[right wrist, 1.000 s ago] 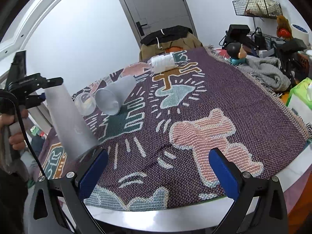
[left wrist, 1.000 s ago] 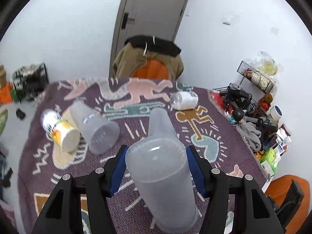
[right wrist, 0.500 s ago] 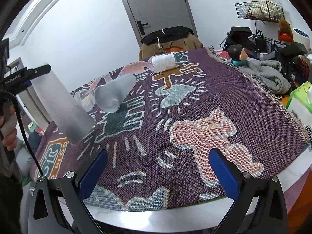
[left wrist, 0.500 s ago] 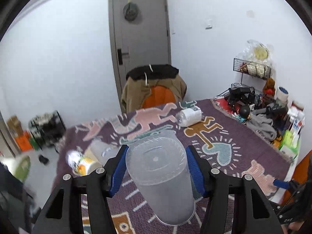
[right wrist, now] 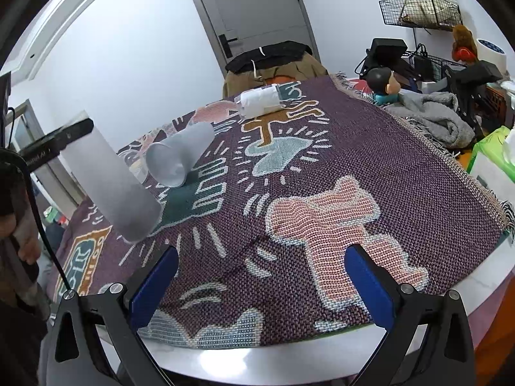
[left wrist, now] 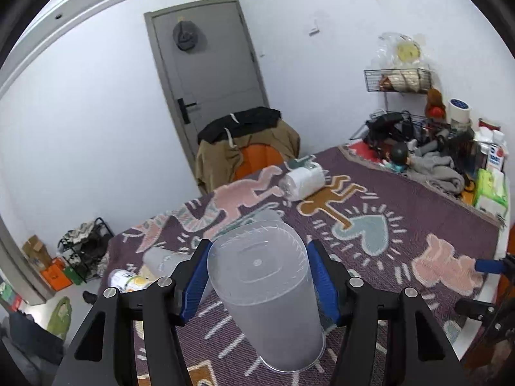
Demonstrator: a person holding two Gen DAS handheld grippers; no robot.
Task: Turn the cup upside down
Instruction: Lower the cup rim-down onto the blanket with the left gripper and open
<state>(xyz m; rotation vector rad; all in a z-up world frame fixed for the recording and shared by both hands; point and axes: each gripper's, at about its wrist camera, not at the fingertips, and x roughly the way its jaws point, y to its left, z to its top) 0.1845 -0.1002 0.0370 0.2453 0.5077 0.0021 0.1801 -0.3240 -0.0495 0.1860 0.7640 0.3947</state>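
Item: 1 frosted cup (left wrist: 267, 292), clamped in left gripper (left wrist: 260, 276). Since 1 second earlier, tipped further, base uppermost, rim lowered near blanket (right wrist: 322, 167). Flip nearly complete. Right gripper (right wrist: 260, 283) wide open, empty.

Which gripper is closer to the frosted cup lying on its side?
Left. The left gripper, gripping another cup, sits beside the lying cup; the right gripper hangs open at the table edge.

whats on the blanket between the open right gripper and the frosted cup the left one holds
Nothing: in the right wrist view only bare blanket separates right gripper from frosted cup.
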